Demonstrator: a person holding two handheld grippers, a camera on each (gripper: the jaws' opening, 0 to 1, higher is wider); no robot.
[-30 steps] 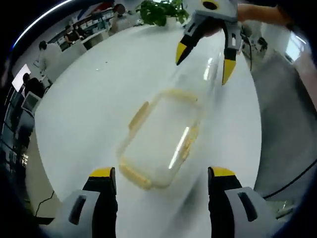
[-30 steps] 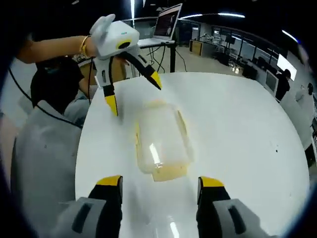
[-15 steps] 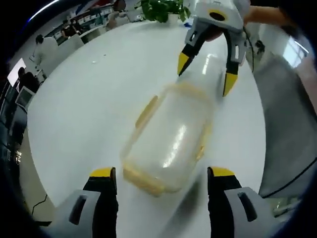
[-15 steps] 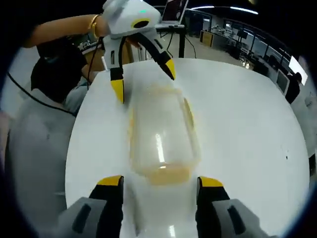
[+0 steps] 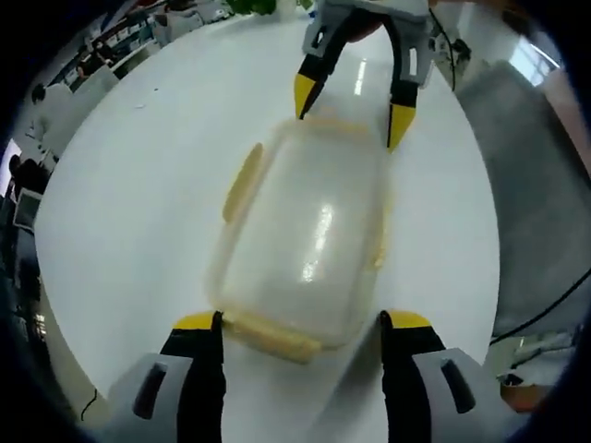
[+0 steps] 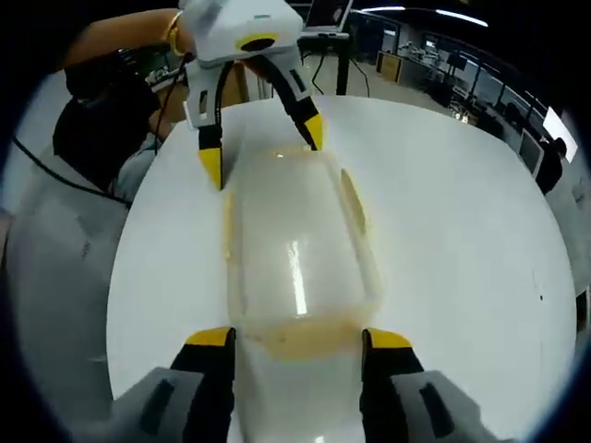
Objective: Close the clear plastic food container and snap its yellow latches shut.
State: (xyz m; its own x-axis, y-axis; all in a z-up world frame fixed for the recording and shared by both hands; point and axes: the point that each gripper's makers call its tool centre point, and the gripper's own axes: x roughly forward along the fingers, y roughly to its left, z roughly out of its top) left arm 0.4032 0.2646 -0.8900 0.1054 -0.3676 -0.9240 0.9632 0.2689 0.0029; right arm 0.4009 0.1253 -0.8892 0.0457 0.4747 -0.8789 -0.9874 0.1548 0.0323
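Left gripper view: clear plastic food container (image 5: 300,249) lies lid-on upon white table (image 5: 138,185), between left gripper (image 5: 300,323) and right gripper (image 5: 351,101), both jaw pairs spread, bracketing opposite ends.

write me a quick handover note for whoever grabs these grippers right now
Left gripper: jaws open, straddling one short end of the clear container at its yellow end latch; holding nothing.
Right gripper: jaws open at the opposite short end, holding nothing.
Container sits on the white table, lid resting on top.
Side latch looks flared outward, apparently unsnapped; whether the lid is fully seated is unclear.
Left: press the lid down, snap every yellow latch.
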